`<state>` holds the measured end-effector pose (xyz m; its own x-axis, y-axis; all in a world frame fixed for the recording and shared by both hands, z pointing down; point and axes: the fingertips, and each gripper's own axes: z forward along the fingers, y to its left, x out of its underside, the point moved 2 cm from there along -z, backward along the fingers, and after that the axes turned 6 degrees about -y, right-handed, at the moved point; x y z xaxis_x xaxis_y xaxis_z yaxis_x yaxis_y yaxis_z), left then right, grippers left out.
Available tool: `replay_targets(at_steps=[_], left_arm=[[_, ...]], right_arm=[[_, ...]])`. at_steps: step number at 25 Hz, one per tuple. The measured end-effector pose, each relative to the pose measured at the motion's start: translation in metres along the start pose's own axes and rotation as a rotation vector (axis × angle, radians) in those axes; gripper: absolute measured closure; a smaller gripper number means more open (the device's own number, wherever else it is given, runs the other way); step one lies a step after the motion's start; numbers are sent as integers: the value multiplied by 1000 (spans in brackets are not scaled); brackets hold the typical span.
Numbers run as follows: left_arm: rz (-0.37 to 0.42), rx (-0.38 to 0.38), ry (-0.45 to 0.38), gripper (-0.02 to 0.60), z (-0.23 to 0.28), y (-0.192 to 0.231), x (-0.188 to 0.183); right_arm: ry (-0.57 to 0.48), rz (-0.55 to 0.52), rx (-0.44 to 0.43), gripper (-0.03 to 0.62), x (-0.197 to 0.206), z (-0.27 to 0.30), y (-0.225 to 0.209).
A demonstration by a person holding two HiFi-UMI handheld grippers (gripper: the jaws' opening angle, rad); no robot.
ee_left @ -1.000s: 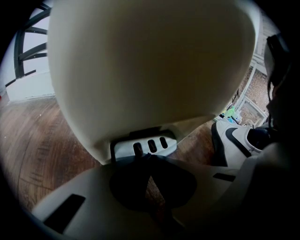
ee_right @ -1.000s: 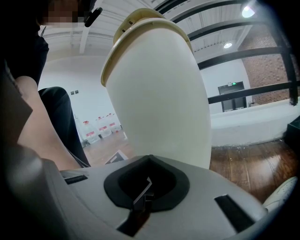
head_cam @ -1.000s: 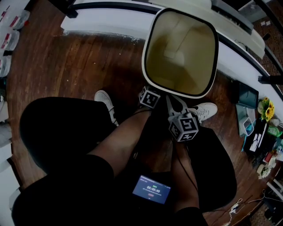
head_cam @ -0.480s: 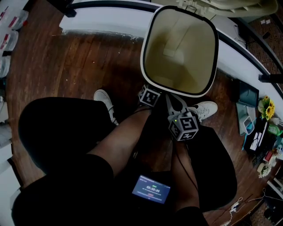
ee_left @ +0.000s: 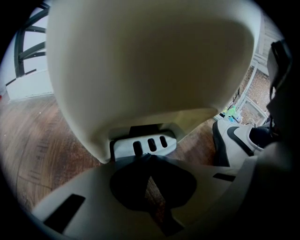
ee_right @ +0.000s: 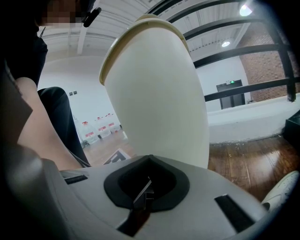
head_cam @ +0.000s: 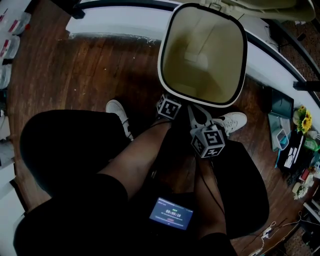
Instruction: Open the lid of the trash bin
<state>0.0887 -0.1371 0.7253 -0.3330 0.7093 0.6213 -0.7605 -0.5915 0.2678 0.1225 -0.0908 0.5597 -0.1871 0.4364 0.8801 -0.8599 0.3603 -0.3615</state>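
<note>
The cream trash bin (head_cam: pixel 202 55) stands on the wooden floor, its mouth uncovered and its inside bare. Its lid (head_cam: pixel 260 6) is swung up at the back, at the top edge of the head view. My left gripper (head_cam: pixel 168 108) is low at the bin's front. In the left gripper view its jaws (ee_left: pixel 149 157) are shut, with their tips against the grey slotted foot pedal (ee_left: pixel 145 144) under the bin's body (ee_left: pixel 150 70). My right gripper (head_cam: pixel 208 142) hangs just to the right, shut on nothing (ee_right: pixel 148 182), beside the bin's wall (ee_right: pixel 159 98).
A person's white shoes (head_cam: pixel 119 116) (head_cam: pixel 232 122) stand on either side of the grippers. A small lit screen (head_cam: pixel 171 213) sits at the person's lap. A white ledge (head_cam: pixel 115 22) runs behind the bin. Clutter with yellow flowers (head_cam: pixel 301 122) lies at the right.
The lid has swung further up and back, out of the head view's upper right. Both grippers have stayed almost still at the bin's base.
</note>
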Motion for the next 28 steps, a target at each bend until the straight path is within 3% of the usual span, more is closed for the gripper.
replay_targets(at_steps=[28], left_arm=[[-30, 30, -45, 548, -2, 1, 5]], right_arm=[[19, -7, -4, 574, 6, 1, 2]])
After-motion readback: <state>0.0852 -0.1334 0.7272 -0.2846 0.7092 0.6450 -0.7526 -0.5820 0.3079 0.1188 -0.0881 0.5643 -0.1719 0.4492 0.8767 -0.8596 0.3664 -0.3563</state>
